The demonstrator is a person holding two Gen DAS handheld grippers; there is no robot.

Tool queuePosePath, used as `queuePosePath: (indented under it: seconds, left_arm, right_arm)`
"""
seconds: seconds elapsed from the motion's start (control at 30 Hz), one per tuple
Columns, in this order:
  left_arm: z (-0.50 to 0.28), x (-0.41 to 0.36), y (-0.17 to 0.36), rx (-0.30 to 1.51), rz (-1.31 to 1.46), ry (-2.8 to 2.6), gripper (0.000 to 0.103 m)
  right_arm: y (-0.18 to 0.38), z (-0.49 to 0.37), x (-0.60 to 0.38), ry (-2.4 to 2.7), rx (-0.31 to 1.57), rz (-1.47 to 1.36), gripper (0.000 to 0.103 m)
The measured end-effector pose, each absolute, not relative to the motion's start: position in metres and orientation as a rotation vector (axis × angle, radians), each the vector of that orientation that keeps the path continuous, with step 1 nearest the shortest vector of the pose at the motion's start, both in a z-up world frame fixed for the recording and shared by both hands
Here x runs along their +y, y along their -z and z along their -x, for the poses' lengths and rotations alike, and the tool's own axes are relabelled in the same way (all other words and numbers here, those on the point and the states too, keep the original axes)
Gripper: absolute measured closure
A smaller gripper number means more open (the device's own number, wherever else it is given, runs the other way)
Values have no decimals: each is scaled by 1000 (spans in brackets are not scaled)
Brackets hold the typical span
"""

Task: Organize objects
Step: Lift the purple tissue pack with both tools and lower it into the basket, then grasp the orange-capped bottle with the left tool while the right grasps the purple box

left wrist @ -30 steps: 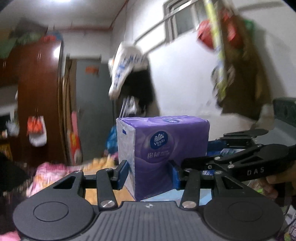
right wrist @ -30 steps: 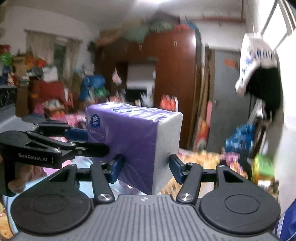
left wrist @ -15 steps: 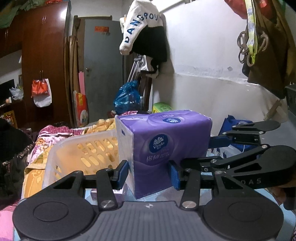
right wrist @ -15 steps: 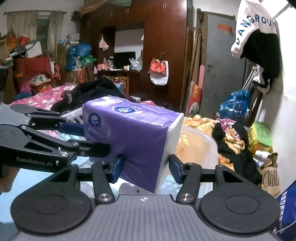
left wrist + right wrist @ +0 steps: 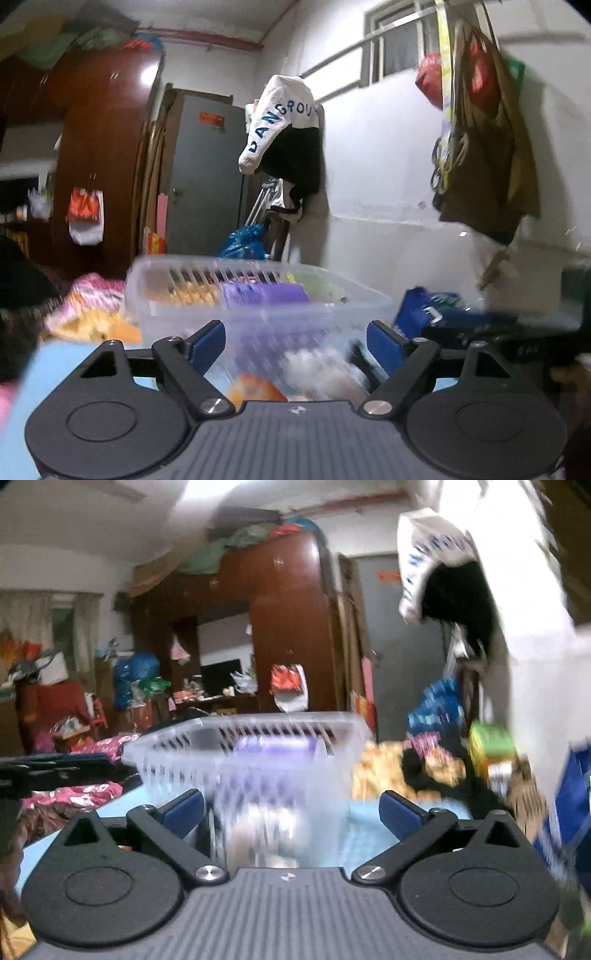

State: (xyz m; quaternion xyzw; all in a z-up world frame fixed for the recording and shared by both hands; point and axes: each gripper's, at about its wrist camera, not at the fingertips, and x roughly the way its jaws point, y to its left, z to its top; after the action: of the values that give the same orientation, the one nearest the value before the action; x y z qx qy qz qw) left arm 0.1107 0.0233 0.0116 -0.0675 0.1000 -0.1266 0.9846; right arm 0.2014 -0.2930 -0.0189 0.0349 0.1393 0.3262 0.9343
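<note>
My left tongs (image 5: 295, 345) and right tongs (image 5: 291, 812) gape wide, empty. The tissues (image 5: 264, 294) lie in the basket (image 5: 258, 314); I'd back off level, clear of its rim.

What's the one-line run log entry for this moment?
left gripper: open | right gripper: open | tissue pack: in basket | both views blurred

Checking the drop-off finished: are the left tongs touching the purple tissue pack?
Apart. In the left wrist view the left tongs stand open and empty, while the purple tissue pack lies inside the clear basket.
</note>
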Motion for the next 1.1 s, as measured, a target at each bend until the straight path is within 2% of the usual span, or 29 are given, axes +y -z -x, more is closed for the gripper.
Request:
queuePosePath:
  seconds: [0.1, 0.37, 0.57, 0.67, 0.9, 1.0, 1.1]
  left_arm:
    - [-97, 20, 10, 180, 231, 256, 14]
    - [-118, 8, 33, 262, 213, 270, 14]
    - [-103, 24, 40, 253, 197, 237, 14]
    - [-102, 36, 41, 248, 193, 194, 14]
    - [-121, 66, 39, 345, 258, 174, 14]
    - [-133, 62, 37, 380, 210, 164, 14]
    - [-149, 61, 38, 407, 194, 159, 14]
  right_arm:
    - [31, -195, -303, -712, 315, -129, 0]
    - [33, -208, -291, -732, 312, -154, 0]
    - [43, -205, -295, -626, 288, -101, 0]
    - [45, -218, -304, -632, 352, -158, 0]
    - [42, -233, -284, -569, 490, -44, 1]
    - [43, -236, -275, -543, 500, 15, 4]
    - [46, -248, -272, -559, 555, 18, 11]
